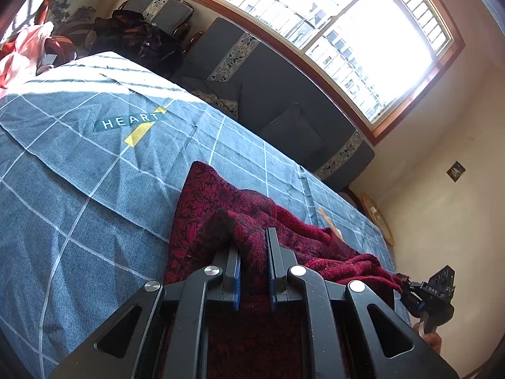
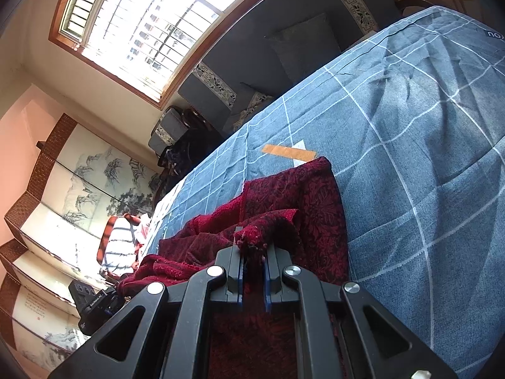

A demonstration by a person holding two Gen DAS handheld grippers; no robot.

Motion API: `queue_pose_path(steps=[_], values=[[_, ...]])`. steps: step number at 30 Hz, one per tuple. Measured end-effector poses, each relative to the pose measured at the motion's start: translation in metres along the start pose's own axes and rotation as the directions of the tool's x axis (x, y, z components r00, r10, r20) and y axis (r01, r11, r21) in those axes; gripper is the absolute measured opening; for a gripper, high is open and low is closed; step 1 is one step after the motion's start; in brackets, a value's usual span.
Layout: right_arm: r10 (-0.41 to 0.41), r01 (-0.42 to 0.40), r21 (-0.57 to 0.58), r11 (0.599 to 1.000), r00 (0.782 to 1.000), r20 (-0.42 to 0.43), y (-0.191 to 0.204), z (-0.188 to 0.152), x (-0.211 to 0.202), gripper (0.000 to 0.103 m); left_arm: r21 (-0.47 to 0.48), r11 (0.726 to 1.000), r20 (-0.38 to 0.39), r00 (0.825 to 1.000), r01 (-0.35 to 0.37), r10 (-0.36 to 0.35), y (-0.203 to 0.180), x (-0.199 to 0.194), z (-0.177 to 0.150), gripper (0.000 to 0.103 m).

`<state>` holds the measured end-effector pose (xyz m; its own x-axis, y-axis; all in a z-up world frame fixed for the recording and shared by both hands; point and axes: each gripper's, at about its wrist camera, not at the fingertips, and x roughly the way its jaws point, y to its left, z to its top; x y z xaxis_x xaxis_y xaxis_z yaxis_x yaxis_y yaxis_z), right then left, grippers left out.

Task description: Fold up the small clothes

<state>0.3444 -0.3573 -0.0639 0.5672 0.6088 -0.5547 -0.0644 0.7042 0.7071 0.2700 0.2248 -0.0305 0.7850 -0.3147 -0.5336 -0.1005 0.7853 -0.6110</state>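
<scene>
While both the left claw (image 1: pixel 252 240) and the right claw (image 2: pixel 251 248) pinch the near edge of the dark red garment (image 1: pixel 221 202) lying on the blue checked bed (image 1: pixel 79 189), we judge a fold is starting, needing an even carry toward its far edge.

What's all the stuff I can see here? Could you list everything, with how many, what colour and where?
Garment: one, dark red with a leafy pattern, lying rumpled on the bed, held at two spots.
Bed cover: one, blue-grey with white grid lines and a HEART label, spread over the bed.
Sofa: one, dark grey with patterned trim, under the window.
Window: one, brown wooden frame, bright, on the far wall.
Folding screen: one, pale with an ink landscape, standing in the corner.
Left gripper: one, black, blue-lined fingers shut on the garment.
Right gripper: one, black, fingers shut on a fold of the garment.
</scene>
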Motion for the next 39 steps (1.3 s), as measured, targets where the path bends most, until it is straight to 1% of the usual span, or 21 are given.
queue_pose_path(steps=[24,27,30,31,33,34,35,36,37,39], values=[[-0.033,0.033,0.016,0.999,0.999,-0.016,-0.009,0.005,0.026,0.01,-0.047,0.999,-0.021,1.0,-0.004,0.003,0.013,0.026,0.006,0.014],[-0.04,0.04,0.021,0.999,0.999,-0.016,-0.012,0.006,0.03,0.01,-0.06,0.998,-0.027,1.0,-0.001,0.0,0.017,0.03,0.006,0.016],[-0.037,0.038,0.03,0.999,0.999,-0.012,-0.013,0.004,0.032,0.01,-0.072,0.997,-0.032,0.999,0.004,-0.006,0.019,0.033,0.006,0.02],[-0.038,0.038,0.034,0.999,0.999,-0.012,-0.014,0.003,0.032,0.01,-0.075,0.997,-0.032,0.999,0.009,-0.011,0.019,0.034,0.005,0.023],[-0.04,0.041,0.036,0.999,0.999,-0.012,-0.014,0.002,0.034,0.011,-0.065,0.998,-0.02,1.0,0.0,-0.001,0.017,0.033,0.005,0.033],[-0.043,0.044,0.034,0.998,0.999,-0.012,-0.014,0.001,0.035,0.012,-0.061,0.998,-0.009,1.0,-0.028,0.027,0.016,0.032,0.005,0.051],[-0.043,0.044,0.033,0.999,0.999,-0.011,-0.014,0.001,0.036,0.012,-0.063,0.996,0.011,0.998,-0.066,0.067,0.016,0.028,0.006,0.075],[-0.037,0.037,0.036,0.999,0.999,-0.009,-0.014,0.001,0.036,0.012,-0.074,0.993,0.045,0.995,-0.089,0.092,0.017,0.023,0.007,0.083],[-0.028,0.028,0.043,0.999,1.0,-0.003,-0.014,0.001,0.036,0.013,-0.091,0.992,0.09,0.991,-0.089,0.097,0.019,0.016,0.007,0.089],[-0.02,0.019,0.055,0.998,1.0,0.005,-0.014,0.001,0.035,0.015,-0.141,0.988,0.154,0.984,-0.066,0.088,0.028,0.003,0.011,0.093]])
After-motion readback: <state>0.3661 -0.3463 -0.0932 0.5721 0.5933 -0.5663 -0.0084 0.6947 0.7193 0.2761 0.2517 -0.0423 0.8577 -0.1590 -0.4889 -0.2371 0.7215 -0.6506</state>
